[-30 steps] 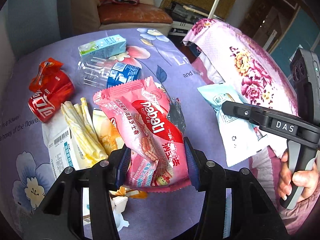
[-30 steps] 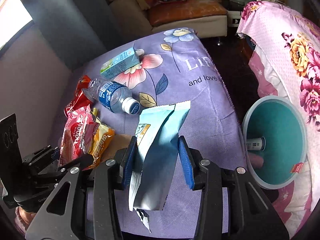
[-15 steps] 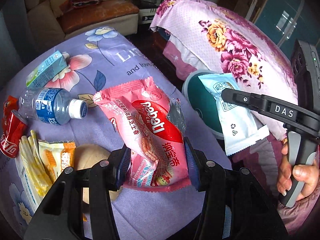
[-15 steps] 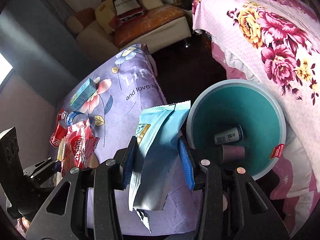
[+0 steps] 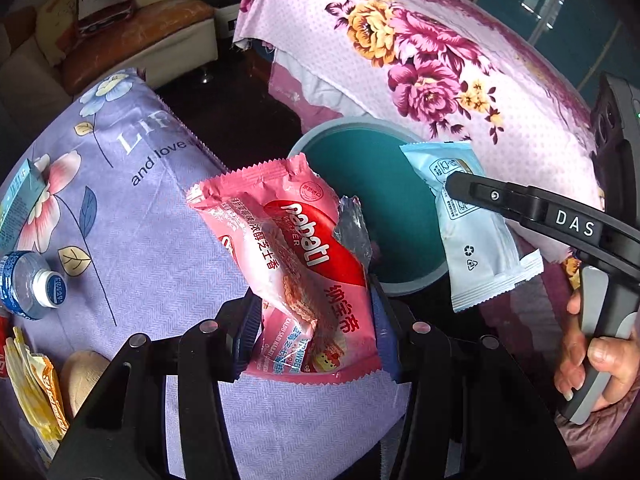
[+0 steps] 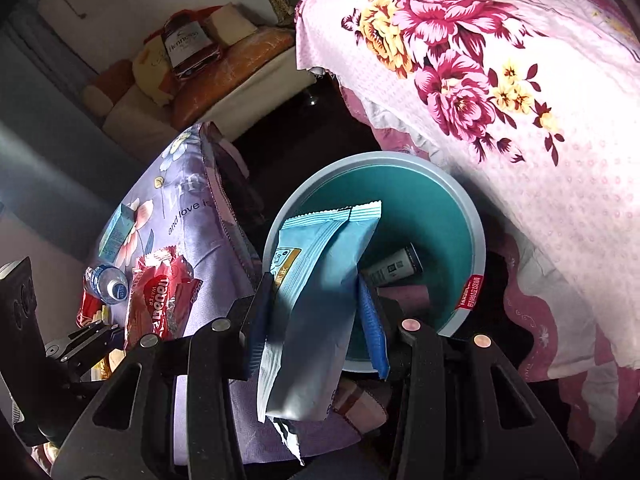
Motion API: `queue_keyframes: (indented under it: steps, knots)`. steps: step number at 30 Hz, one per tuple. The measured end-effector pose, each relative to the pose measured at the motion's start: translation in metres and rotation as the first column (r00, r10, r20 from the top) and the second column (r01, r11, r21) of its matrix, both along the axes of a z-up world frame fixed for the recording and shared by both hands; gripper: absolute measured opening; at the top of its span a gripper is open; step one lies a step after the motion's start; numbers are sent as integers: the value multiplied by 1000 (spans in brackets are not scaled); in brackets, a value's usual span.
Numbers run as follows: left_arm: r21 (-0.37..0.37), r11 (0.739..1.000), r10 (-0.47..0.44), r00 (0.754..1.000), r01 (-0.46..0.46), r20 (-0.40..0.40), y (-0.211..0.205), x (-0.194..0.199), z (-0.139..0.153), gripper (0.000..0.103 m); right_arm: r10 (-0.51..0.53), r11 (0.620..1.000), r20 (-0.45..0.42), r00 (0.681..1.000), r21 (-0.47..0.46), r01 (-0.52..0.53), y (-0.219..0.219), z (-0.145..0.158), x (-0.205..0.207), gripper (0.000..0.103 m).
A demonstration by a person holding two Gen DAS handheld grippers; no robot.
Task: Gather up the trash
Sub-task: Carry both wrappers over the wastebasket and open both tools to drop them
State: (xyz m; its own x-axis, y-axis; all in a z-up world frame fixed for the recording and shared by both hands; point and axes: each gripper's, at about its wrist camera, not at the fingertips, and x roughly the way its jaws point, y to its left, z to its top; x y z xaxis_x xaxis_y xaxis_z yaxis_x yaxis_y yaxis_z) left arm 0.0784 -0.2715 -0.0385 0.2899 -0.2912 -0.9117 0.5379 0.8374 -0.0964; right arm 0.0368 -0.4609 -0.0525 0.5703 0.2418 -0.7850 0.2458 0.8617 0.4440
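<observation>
Lilac floral tablecloth (image 5: 160, 240), teal bin (image 5: 372, 184) beside it, pink floral bedspread (image 5: 420, 60)

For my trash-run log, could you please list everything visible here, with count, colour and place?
wafer wrapper: 1, pink, in left gripper
snack packet: 1, light blue, in right gripper
bin: 1, teal inside, floor beside table
can: 1, dark, inside bin
water bottle: 1, clear, blue label, on table
carton: 1, blue-green, on table
yellow wrappers: several, table edge
tablecloth: 1, purple floral
left gripper: 1, black
right gripper: 1, black
</observation>
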Motion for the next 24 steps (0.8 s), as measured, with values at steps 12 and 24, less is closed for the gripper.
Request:
queue_keyframes:
  steps: [12,24]
  knots:
    - [30,999,-39,999,40,-36,-36,15,-23,51,-42,999,-34,999,-8,42,-24,-14,0,40]
    - [27,999,-24,998,25,-56,-42,27,-31,73,-66,997,-53,996,-42,64,-34,-15,2,40]
